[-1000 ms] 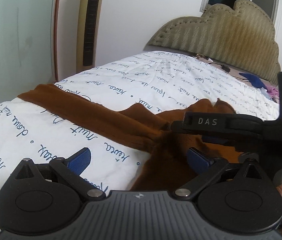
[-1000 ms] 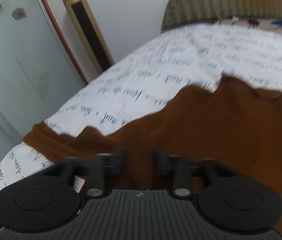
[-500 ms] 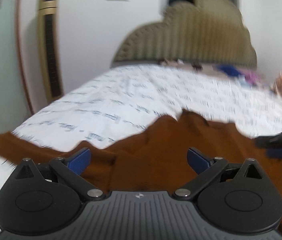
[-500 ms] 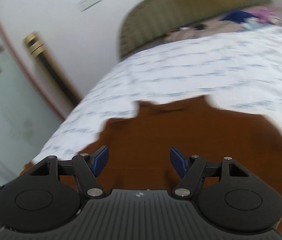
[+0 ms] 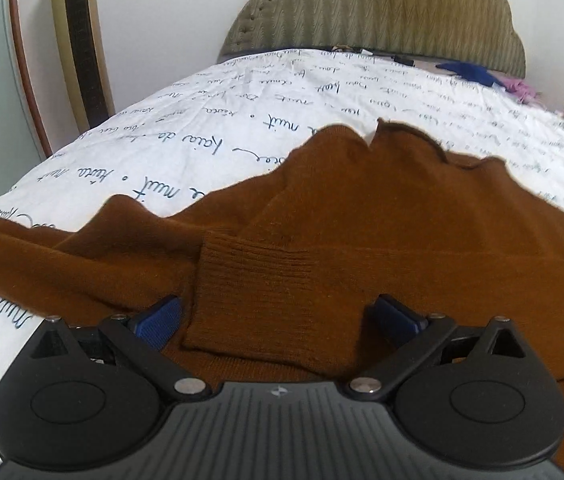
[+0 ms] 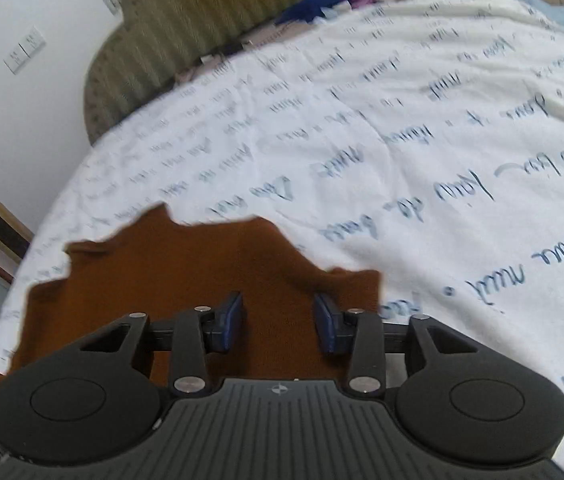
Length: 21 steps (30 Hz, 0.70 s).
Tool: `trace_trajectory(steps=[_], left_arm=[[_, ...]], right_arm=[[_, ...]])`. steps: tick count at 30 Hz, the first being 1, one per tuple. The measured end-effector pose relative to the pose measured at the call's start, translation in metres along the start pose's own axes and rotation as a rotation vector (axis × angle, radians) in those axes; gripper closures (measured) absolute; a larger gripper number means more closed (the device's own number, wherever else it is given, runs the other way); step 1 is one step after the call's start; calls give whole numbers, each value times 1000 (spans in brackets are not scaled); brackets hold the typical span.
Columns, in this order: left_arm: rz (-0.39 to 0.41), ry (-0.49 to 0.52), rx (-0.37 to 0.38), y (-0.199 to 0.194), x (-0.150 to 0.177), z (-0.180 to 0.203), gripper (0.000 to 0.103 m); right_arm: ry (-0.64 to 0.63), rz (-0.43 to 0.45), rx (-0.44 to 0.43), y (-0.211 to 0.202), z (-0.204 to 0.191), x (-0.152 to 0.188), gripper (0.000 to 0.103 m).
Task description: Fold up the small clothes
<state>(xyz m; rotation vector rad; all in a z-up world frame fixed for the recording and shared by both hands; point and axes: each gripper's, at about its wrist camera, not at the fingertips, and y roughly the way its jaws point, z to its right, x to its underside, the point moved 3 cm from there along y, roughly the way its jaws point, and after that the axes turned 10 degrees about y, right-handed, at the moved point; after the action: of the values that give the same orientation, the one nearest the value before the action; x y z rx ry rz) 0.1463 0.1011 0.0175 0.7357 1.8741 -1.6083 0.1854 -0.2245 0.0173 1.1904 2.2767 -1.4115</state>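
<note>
Left wrist view, ribbed brown knit sweater (image 5: 322, 240), script-printed white sheet (image 5: 210, 128)

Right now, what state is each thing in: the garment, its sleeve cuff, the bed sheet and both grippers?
Brown sweater: spread on the bed, partly folded, edges uneven.
Ribbed cuff: folded in over the body, lying flat between the left fingers.
Left gripper: open wide, nothing gripped.
Right gripper: jaws closing over the sweater, pads not yet pressing on it.
Printed sheet: covers the bed, lightly wrinkled.

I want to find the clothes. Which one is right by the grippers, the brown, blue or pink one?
The brown sweater. It lies under both grippers, while the blue and pink clothes sit far off by the headboard.
</note>
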Motion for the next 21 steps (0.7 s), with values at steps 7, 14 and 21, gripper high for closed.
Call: trace_trajectory(steps=[7, 14, 21], left_arm=[[142, -23, -87, -62, 8, -66, 0], [71, -210, -275, -80, 39, -186, 0], [35, -460, -342, -85, 85, -259, 0]], right_arm=[[-183, -75, -199, -5, -110, 31, 57], [-294, -250, -393, 16, -223, 103, 57], [-493, -402, -508, 24, -327, 193, 57]])
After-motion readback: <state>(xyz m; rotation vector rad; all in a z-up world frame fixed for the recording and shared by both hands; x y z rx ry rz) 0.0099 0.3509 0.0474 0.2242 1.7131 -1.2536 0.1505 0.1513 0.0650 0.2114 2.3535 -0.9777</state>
